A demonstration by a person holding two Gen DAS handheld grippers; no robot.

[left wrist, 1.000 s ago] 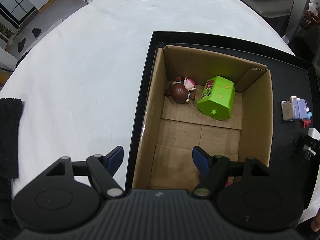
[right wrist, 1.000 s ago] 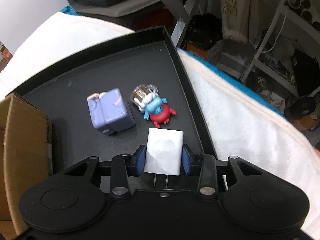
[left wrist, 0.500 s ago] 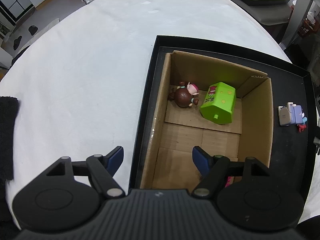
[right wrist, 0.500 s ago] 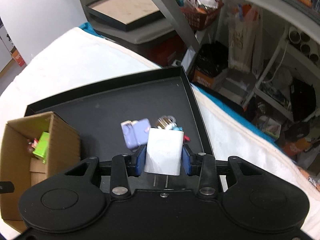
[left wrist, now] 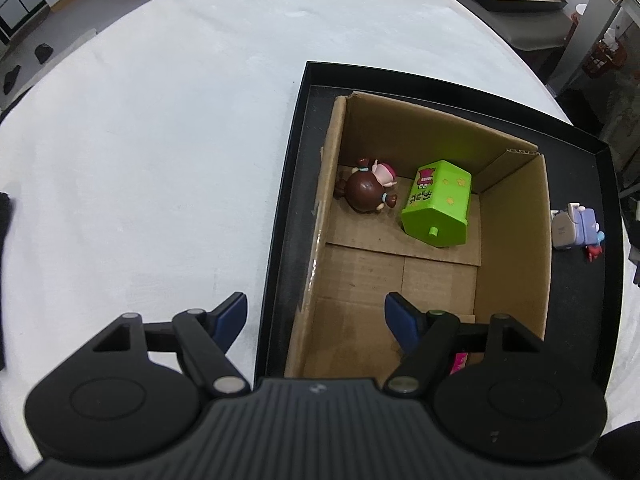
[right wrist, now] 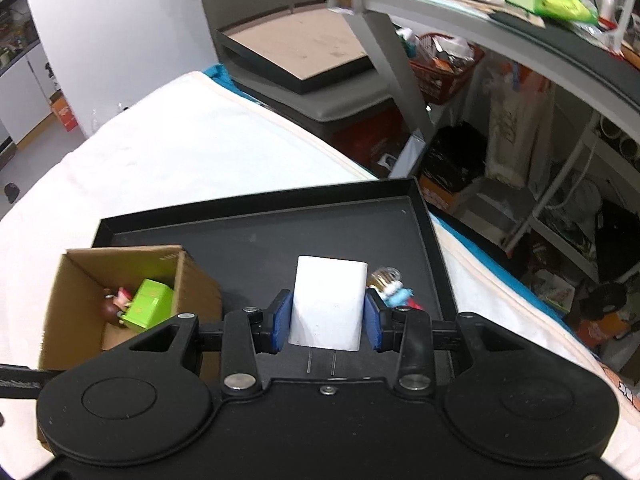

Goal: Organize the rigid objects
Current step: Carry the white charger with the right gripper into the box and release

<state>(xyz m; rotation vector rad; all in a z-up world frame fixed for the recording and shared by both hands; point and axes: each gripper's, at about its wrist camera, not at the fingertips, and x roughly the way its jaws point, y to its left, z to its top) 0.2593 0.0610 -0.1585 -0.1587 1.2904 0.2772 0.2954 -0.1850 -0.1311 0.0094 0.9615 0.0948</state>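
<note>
White-clothed worktop (left wrist: 160,140): right tool (right wrist: 327,316) clamps a white charger (right wrist: 327,308) just right of the cardboard box (right wrist: 80,280), probably headed inside; left tool (left wrist: 316,312) gapes empty over the box's near end.

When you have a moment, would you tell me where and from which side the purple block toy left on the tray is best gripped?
Judging by shape, grip the purple block toy across its flat opposite faces, coming from above. It lies on the black tray close beside the cardboard box and touching the blue-and-red figure, so side access looks cramped. The open left gripper is free; the right gripper holds the white charger.
</note>
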